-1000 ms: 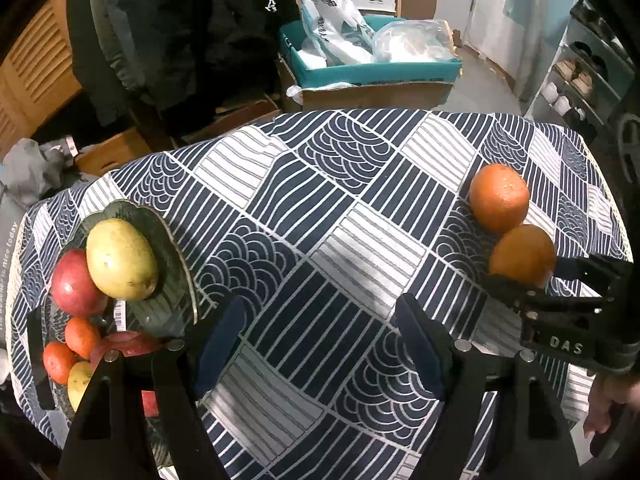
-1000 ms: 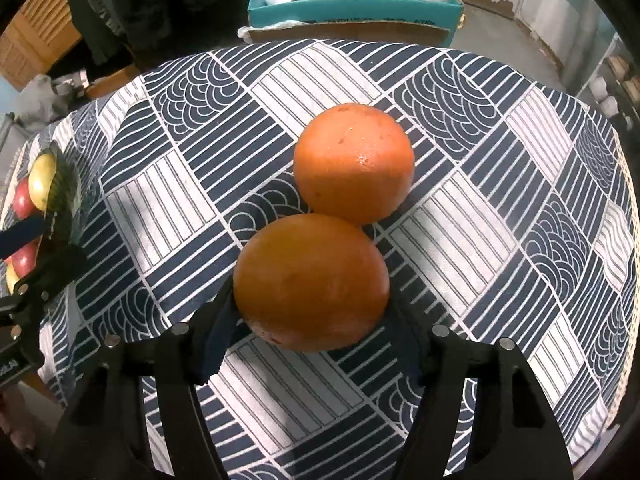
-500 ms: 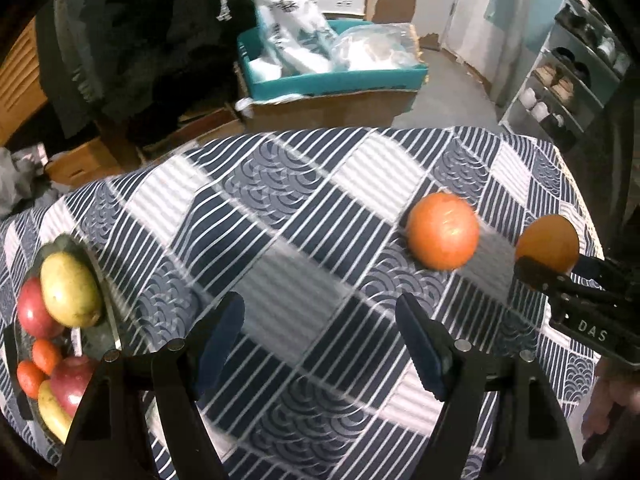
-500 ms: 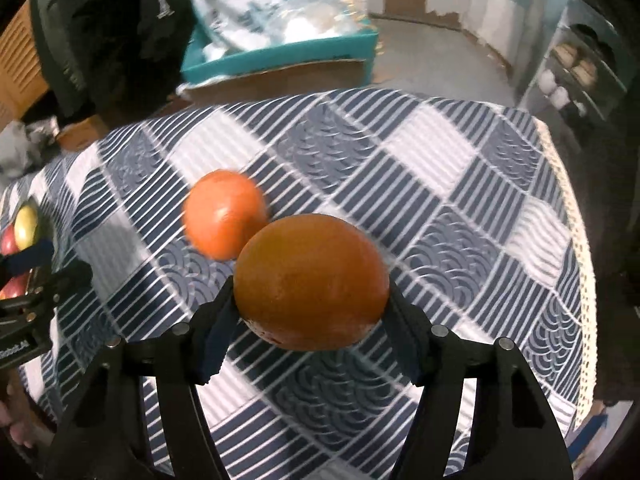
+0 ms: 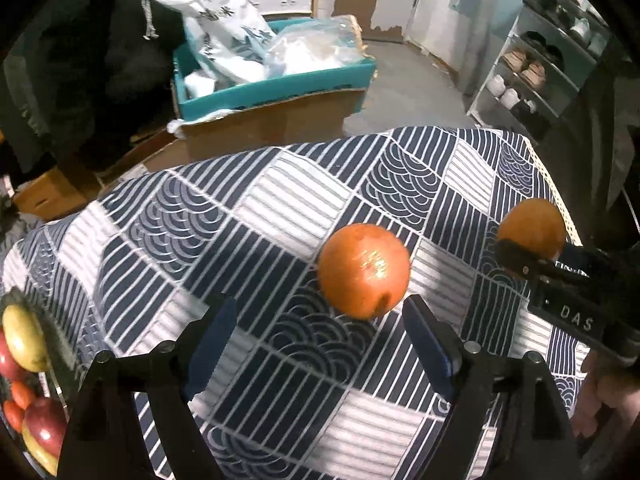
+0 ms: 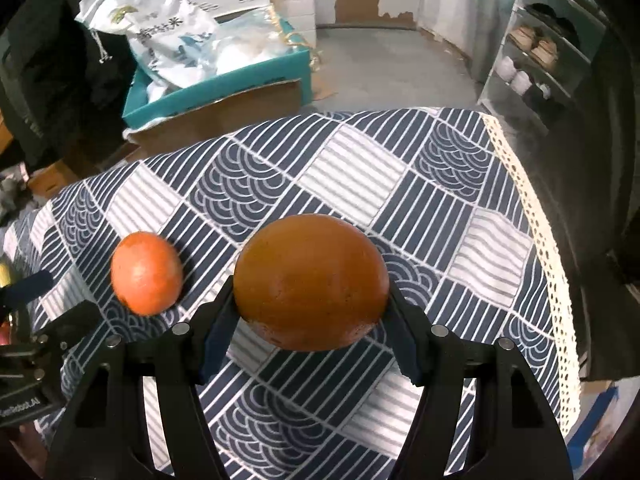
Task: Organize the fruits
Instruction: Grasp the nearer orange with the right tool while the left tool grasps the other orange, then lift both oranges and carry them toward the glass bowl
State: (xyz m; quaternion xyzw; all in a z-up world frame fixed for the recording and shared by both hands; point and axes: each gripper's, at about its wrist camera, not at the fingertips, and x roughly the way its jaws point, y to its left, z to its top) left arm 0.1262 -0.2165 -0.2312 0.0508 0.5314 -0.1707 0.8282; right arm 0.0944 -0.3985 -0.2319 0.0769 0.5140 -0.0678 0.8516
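Note:
My right gripper is shut on a dull orange and holds it above the patterned tablecloth; the same orange shows in the left wrist view, clamped in the right gripper. A brighter orange lies on the cloth just ahead of my open, empty left gripper, slightly right of its centre. It also shows in the right wrist view. A dark green plate with a yellow fruit and red fruits sits at the far left.
Behind the table stands a cardboard box with a teal tray of white bags. A shoe rack is at the right. The table's lace-trimmed right edge is close to the held orange.
My right gripper has lifted the dull orange off the cloth and drawn it right, away from the other orange. My left gripper has swung right toward the brighter orange, the plate sliding to the frame's edge.

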